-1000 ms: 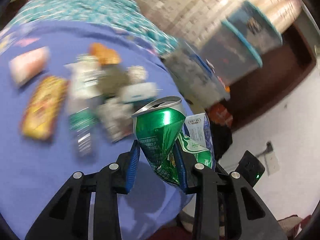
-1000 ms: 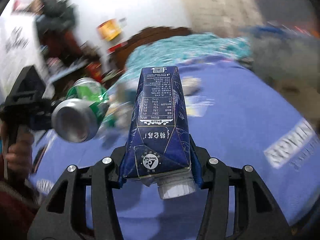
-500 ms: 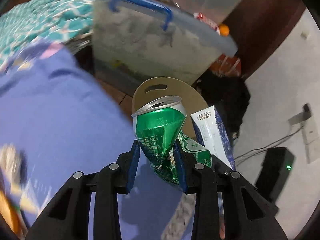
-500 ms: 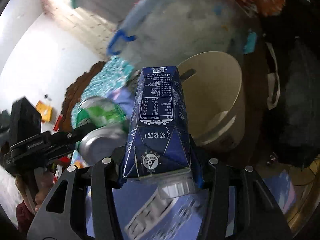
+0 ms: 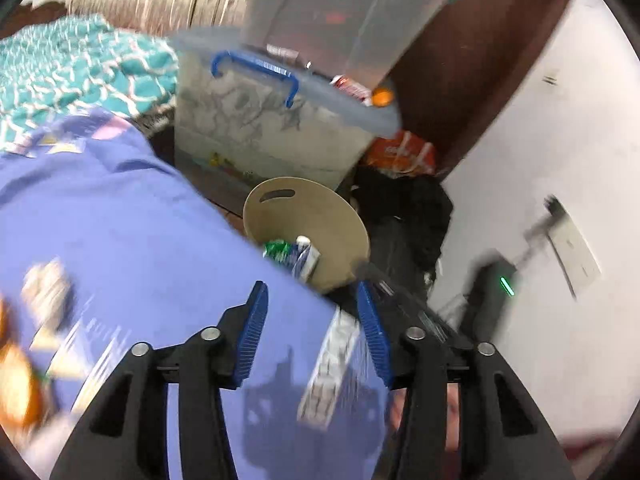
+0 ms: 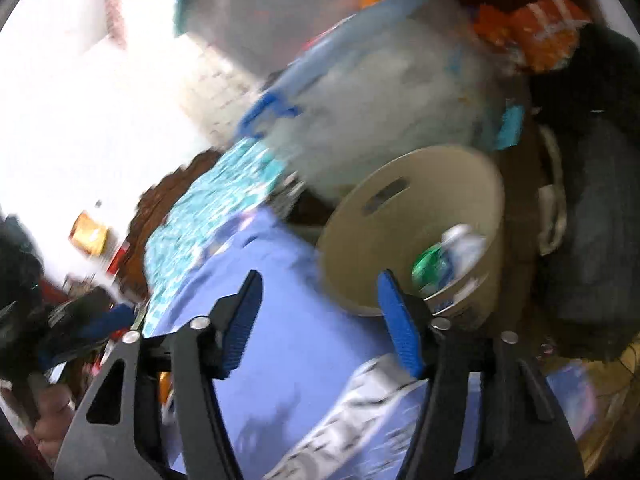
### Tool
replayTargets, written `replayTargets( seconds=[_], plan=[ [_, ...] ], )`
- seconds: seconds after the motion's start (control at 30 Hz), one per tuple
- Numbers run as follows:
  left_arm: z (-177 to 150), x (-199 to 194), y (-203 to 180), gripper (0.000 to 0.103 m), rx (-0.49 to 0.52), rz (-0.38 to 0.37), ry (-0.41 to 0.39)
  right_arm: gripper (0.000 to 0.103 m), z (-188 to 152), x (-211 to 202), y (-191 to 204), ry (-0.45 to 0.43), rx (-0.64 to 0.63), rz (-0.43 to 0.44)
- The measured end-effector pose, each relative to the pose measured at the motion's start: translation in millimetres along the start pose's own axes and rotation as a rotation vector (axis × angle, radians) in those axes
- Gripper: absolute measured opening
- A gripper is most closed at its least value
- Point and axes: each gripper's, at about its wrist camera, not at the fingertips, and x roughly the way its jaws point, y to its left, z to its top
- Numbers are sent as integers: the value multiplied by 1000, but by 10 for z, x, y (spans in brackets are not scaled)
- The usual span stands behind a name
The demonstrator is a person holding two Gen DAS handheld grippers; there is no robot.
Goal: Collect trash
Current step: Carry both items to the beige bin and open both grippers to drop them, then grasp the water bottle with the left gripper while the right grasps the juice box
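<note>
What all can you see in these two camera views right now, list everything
bin: one, beige, on the floor beside the bed
can: one, green, inside the bin
carton: one, blue and white, inside the bin beside the can
bedsheet: one, purple, under both grippers
blanket: one, teal patterned, beyond the bedsheet
storage box: one, clear with blue handle, behind the bin
snack bag: one, orange, beside the storage box
left gripper: open, empty
right gripper: open, empty

A purple-sheeted bed (image 5: 132, 240) carries blurred orange wrappers (image 5: 16, 384) at its left edge.
</note>
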Motion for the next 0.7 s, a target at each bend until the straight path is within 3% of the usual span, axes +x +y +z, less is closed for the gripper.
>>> replayTargets(
  seconds=[0.13,0.3,0.37,0.43,0.53,0.57,0.6,0.63,0.7],
  plan=[
    [-671,-845,329,49,-22,89,-71,52,-284,254,503,143,-90,123],
    [-1368,-1801,1065,49,-257,239,-167,52,-700,547,1111,302,-169,247],
    [-1586,-1992,1274,48,-343,276,-191,52,-821,631,1338,329,-200,262],
    [-1794,-2103,1424,48,-414,263,-207,53,-912,696,1525,351,-206,280],
    [-1946,-2113,1502,49,-443,262,-202,54,-982,777,1728,370,-214,289],
    [-1974,-2107,1507,49,-443,264,-199,57,-1008,785,1776,377,-210,298],
    [-1992,-2088,1516,52,-443,277,-193,67,-1042,786,1859,382,-218,309],
    [-2020,-2090,1522,62,-443,294,-189,72,-1085,775,1953,378,-244,311],
    [-2051,-2038,1581,65,-444,351,-173,89,-1154,749,2083,369,-304,312]
  ],
)
